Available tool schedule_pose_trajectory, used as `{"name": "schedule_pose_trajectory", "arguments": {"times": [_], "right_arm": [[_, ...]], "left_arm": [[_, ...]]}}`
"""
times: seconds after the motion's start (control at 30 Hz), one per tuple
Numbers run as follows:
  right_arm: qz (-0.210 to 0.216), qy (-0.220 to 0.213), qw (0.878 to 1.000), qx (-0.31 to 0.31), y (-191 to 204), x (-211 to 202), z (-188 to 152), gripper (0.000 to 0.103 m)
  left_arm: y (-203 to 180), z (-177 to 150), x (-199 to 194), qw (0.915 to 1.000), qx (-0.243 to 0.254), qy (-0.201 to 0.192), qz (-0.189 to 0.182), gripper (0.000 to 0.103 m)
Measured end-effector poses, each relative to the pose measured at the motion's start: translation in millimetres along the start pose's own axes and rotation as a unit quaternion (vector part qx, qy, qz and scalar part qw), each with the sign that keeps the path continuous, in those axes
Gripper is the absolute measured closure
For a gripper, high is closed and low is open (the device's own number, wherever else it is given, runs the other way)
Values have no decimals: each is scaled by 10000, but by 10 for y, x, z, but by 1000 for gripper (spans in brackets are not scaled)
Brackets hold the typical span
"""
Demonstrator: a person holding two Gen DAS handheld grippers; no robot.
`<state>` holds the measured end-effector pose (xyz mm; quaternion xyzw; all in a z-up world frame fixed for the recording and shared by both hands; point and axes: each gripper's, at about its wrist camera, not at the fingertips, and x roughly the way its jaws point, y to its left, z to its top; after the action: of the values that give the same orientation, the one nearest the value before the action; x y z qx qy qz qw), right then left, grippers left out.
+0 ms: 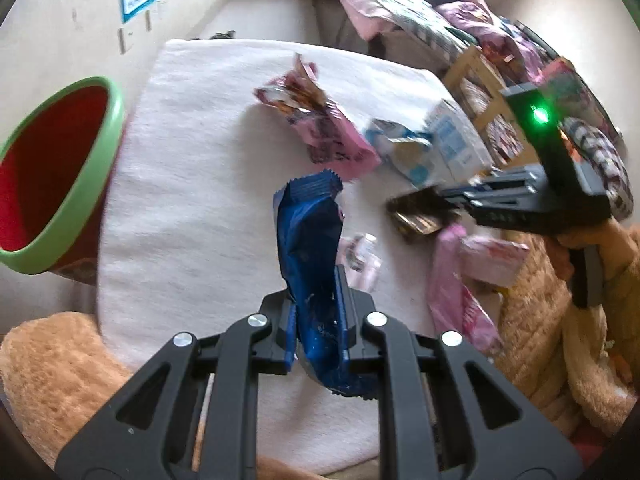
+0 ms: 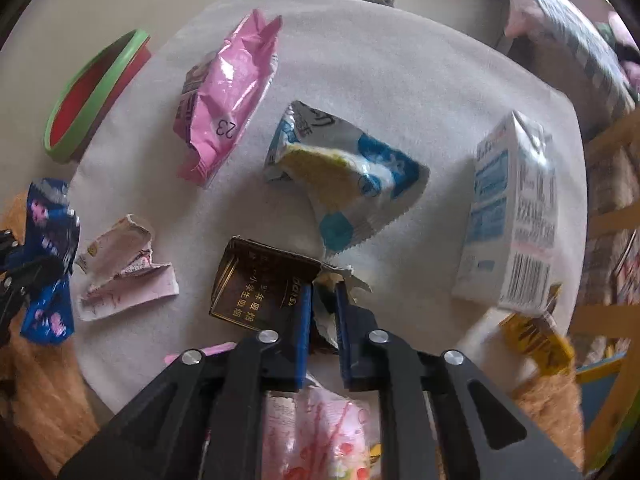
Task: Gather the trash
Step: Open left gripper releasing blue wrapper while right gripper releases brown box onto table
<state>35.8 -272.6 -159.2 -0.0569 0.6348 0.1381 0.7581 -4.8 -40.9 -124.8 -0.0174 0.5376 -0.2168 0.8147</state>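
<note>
My left gripper (image 1: 316, 316) is shut on a blue snack wrapper (image 1: 310, 236), held upright above the white cloth (image 1: 192, 168); the wrapper also shows in the right wrist view (image 2: 46, 256). My right gripper (image 2: 323, 312) is shut on the torn flap of a dark brown cigarette pack (image 2: 260, 284), which also shows in the left wrist view (image 1: 420, 212). A red bin with a green rim (image 1: 52, 176) stands at the left, also seen from the right wrist (image 2: 96, 88). On the cloth lie a pink wrapper (image 2: 224, 104), a blue-white wrapper (image 2: 348, 172) and a torn pale pink wrapper (image 2: 124, 268).
A white and blue carton (image 2: 512, 216) stands at the cloth's right. A yellow box (image 2: 536, 336) and a pink packet (image 2: 316, 432) lie near me. A tan fluffy blanket (image 1: 52, 364) borders the cloth. A wooden shelf (image 1: 484, 92) and a bed (image 1: 400, 8) are at the right.
</note>
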Motion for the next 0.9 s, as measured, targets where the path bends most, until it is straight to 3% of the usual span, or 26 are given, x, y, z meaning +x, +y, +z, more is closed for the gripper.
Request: {"name": "schedule_pose_trajectory", "arguments": {"times": [0.13, 0.37, 0.53, 0.67, 0.83, 0.9], "right_arm": [[246, -87, 9995, 152, 1, -73, -35, 92], [302, -527, 9974, 386, 22, -201, 42, 96], [605, -375, 9971, 250, 122, -170, 80, 92], [651, -386, 9970, 165, 210, -167, 47, 72], [608, -611, 9959, 267, 124, -252, 51, 67], [595, -662, 9959, 176, 116, -263, 76, 53]], "left_arm": [[216, 73, 35, 9994, -304, -33, 178, 88], [583, 89, 202, 9944, -1016, 69, 299, 86], [640, 67, 202, 9930, -1149, 73, 267, 74], [614, 66, 224, 9938, -1072, 109, 264, 67], [620, 56, 251, 9937, -1077, 179, 270, 58], [620, 52, 255, 9937, -1069, 190, 271, 52]]}}
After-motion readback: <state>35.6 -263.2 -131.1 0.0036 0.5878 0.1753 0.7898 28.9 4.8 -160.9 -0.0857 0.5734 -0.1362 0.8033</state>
